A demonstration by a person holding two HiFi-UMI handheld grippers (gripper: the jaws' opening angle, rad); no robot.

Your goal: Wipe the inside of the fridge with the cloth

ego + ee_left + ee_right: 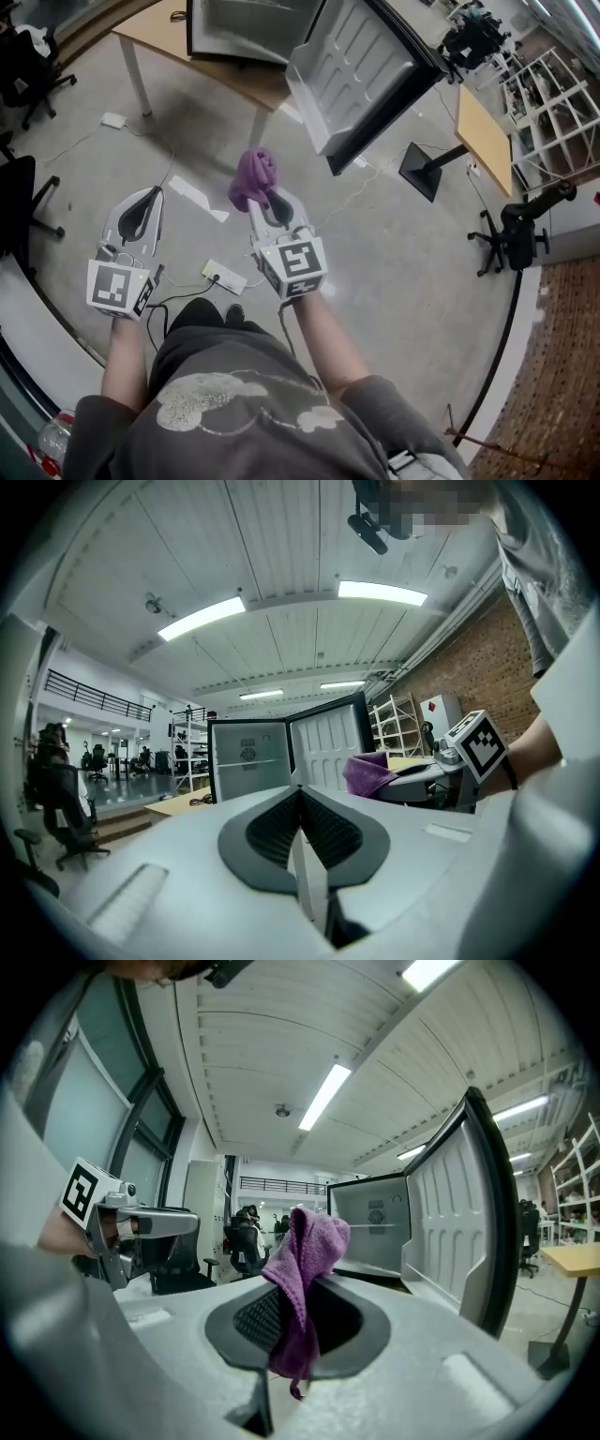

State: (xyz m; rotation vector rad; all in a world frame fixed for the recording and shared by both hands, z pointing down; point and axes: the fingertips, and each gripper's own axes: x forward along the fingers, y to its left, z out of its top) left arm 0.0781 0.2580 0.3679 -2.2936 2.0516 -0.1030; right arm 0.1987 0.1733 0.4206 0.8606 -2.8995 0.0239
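While the right gripper [270,199] pinches the cloth [253,176] in its fingers, well short of the open fridge [239,28], the left gripper [145,195] has fingers shut, empty. Best reach deep past the door [352,75] and press the cloth flat.

Fridge [246,26] cut off at head view top edge; cloth [253,175] partly hidden within right gripper [271,206].

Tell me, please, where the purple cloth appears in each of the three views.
Head view: the purple fabric cloth is above centre, held in the right gripper's jaws.
Left gripper view: right of centre, just right of the open black fridge.
Right gripper view: centre, hanging between the jaws.
Shared landmark: the open black fridge, white inside.
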